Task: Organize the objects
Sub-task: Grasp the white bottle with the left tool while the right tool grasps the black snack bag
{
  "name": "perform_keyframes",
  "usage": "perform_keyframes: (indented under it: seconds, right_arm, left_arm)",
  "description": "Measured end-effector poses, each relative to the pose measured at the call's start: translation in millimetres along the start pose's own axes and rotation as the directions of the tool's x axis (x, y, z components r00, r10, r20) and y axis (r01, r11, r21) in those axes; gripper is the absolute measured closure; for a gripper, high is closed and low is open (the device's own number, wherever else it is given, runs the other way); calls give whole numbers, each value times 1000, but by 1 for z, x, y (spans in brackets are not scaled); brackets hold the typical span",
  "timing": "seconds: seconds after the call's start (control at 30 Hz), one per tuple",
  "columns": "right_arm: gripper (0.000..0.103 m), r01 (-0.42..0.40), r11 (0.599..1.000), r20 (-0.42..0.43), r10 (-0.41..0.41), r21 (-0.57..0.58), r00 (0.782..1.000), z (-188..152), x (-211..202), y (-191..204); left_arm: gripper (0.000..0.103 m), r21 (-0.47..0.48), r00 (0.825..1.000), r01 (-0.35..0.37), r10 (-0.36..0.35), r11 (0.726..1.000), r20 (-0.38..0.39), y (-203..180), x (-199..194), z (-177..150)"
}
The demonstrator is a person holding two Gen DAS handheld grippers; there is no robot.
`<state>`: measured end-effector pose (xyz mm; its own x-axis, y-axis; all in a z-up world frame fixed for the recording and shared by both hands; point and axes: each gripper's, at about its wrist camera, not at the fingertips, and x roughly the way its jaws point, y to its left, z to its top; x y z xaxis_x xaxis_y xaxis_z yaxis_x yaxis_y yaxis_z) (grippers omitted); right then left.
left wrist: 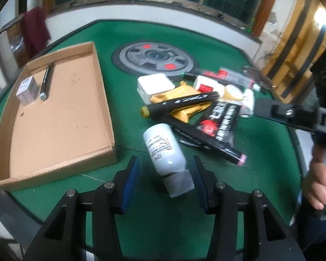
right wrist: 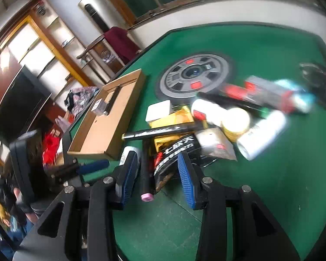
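Left gripper (left wrist: pixel 165 182) hung with jaws apart and empty, the white bottle (left wrist: pixel 165 156) lying tilted between the blue pads (left wrist: pixel 131 182) but unclamped — liable to roll or squirt sideways off its rounded wall if pinched off-centre. Right gripper (right wrist: pixel 157 174) likewise parted, holding nothing, poised over the pink-tipped marker (right wrist: pixel 146 171) beside the black sachet (right wrist: pixel 173 156) — might snag both. Further off, cardboard tray (left wrist: pixel 110 130) to the left, well apart.

Lying in one cardboard tray (left wrist: pixel 54 117): one small box (left wrist: pixel 26 90), one pen (left wrist: pixel 46 81). Sitting on the green table (left wrist: pixel 163 213): two black markers (left wrist: pixel 180 104), three white bottles (left wrist: pixel 166 158), one black packet (left wrist: pixel 219 121).
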<state>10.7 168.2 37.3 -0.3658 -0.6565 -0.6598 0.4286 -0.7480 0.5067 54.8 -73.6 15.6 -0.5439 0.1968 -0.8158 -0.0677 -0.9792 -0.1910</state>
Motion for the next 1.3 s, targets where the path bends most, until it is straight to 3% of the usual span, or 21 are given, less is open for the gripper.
perform_keyframes:
  seconds: [0.13,0.27,0.47,0.57,0.67,0.73,0.8,0.83,0.9,0.97,1.03,1.17,1.3]
  right_arm:
    - [65,-5,992,-22,7,129,1000,-1,6,-25]
    - [65,8,974,-68,8,226,998,-4,16,-31]
    - [57,170,935,-95,-148,310,984,-2,40,-24]
    - [47,274,910,-153,-236,313,960,0,67,-11]
    - [46,436,882,-179,-406,179,896,6,79,14]
    - [63,458,878,-184,-432,137,883,7,78,20]
    - [78,440,888,-195,-412,135,890,5,67,17]
    - [80,436,890,-195,-408,132,892,4,60,15]
    - [81,423,897,-182,-399,124,899,-1,43,8]
    - [81,400,906,-170,-377,135,911,-6,29,-1]
    - [81,350,926,-141,-331,144,933,-9,16,-8]
    - [81,344,932,-104,-333,114,937,-9,0,-8]
    - [81,411,911,-27,-410,34,912,-16,-17,10]
  left_arm:
    - [60,-30,999,3,-4,1000,-45,1,20,5]
    - [60,-16,998,-47,46,999,-45,-3,31,9]
    - [60,7,998,-59,59,998,-24,-5,34,10]
    - [60,22,998,-53,53,998,-15,-4,34,9]
    - [59,46,998,-68,68,997,-6,-7,35,8]
    - [59,69,996,-84,85,994,-1,-10,37,8]
    - [59,90,995,-101,102,991,3,-14,38,7]
    - [59,99,994,-109,110,989,4,-15,38,7]
    - [61,114,991,-131,130,985,14,-18,39,7]
    - [73,119,987,-161,158,980,33,-20,40,7]
    - [73,118,987,-158,155,980,34,-23,41,8]
    - [73,101,988,-149,145,984,42,-23,40,7]
    - [73,101,989,-141,136,985,59,-25,35,6]
